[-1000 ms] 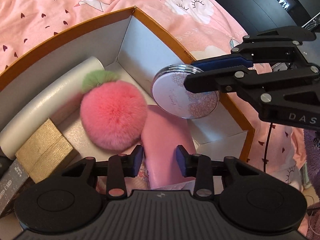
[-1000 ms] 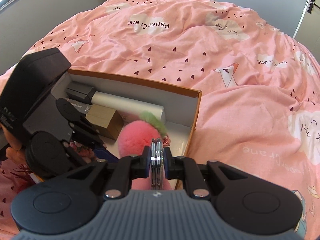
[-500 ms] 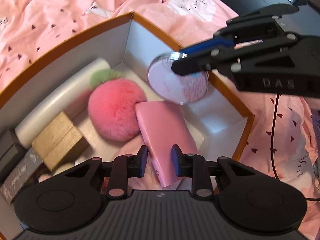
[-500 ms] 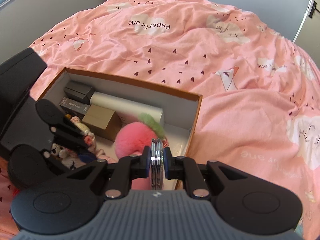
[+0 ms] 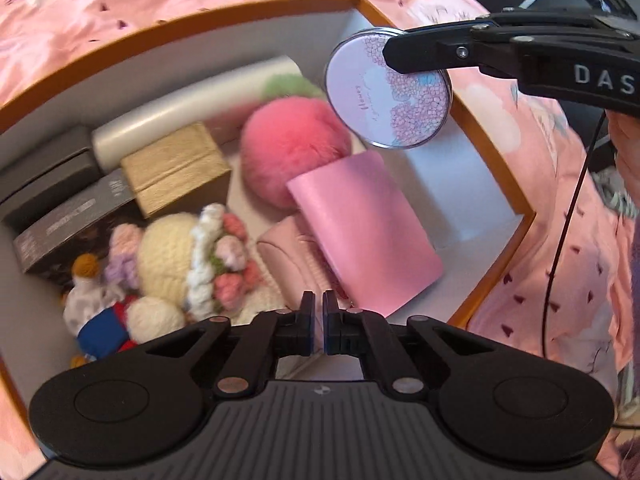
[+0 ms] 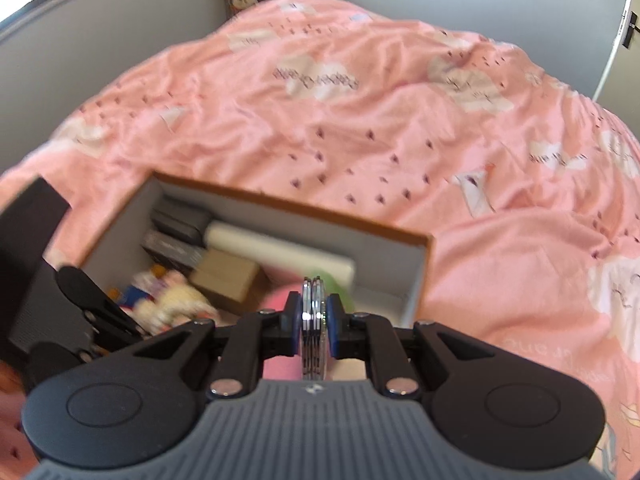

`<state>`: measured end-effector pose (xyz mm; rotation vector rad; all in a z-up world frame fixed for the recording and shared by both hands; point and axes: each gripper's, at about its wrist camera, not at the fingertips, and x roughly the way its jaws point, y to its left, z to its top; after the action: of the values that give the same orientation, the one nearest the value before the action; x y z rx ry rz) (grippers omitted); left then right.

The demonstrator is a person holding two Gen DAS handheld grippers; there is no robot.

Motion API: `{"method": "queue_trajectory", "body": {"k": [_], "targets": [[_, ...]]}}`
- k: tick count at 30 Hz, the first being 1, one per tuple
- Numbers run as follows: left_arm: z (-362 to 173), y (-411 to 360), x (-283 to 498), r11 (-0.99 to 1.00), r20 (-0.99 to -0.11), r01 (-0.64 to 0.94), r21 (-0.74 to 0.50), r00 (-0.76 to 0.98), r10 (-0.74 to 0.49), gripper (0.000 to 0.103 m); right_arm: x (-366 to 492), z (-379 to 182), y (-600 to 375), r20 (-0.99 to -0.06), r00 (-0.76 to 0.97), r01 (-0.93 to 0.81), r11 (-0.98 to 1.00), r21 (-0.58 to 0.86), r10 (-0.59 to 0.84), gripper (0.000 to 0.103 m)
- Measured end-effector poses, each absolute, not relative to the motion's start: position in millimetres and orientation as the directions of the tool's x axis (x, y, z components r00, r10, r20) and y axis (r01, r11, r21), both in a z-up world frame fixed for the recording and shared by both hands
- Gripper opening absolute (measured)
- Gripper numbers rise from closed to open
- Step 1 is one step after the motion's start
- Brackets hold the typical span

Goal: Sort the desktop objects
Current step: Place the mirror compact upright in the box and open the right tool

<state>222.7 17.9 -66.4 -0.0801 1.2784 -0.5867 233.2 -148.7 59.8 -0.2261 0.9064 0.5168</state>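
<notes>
An orange-rimmed box (image 5: 200, 20) lies on a pink bedspread. In it are a pink fluffy ball (image 5: 292, 144), a pink wallet (image 5: 360, 228), a gold box (image 5: 176, 168), a white roll (image 5: 180, 112), dark boxes (image 5: 44, 176) and crocheted dolls (image 5: 180, 256). My left gripper (image 5: 319, 300) is shut with nothing in it, above the box's near side by the wallet. My right gripper (image 6: 314, 304) is shut on a round compact mirror (image 5: 384, 96), held edge-up (image 6: 313, 320) over the box's right end, above the fluffy ball.
The pink bedspread (image 6: 360, 120) spreads all around the box (image 6: 320, 210). Grey walls stand behind the bed. A black cable (image 5: 568, 220) hangs at the right of the left wrist view, near a person's hand (image 5: 624, 140).
My left gripper's jaws have shut on nothing, and it has drawn back, bringing the dolls and dark boxes into view. The right gripper still holds the compact, now slightly higher.
</notes>
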Motion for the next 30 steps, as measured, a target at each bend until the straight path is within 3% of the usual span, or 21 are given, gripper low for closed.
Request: {"method": "queue_trajectory", "body": {"k": [9,24,30], "targets": [[-41.5,36.0,218.8,0.905,-0.872,0.267,-0.330,0.282,-0.401,0.003,250.8,37.6,-110.2,-0.805,0.457,-0.478,0.868,0.137,0.378,0.014],[-36.1,59.1,211.0,0.932,-0.853,0.142,-0.333,0.377,-0.362,0.005,270.4,-14.2,-98.9,-0.843,0.424,-0.364,0.915,0.177,0.332,0.015],[-34.9,62.7,203.3,0.939,-0.851,0.117,-0.324,0.397,-0.343,0.013,268.7,-7.3,-102.5,-0.828,0.430,-0.359,0.909,0.210,0.361,0.016]]}}
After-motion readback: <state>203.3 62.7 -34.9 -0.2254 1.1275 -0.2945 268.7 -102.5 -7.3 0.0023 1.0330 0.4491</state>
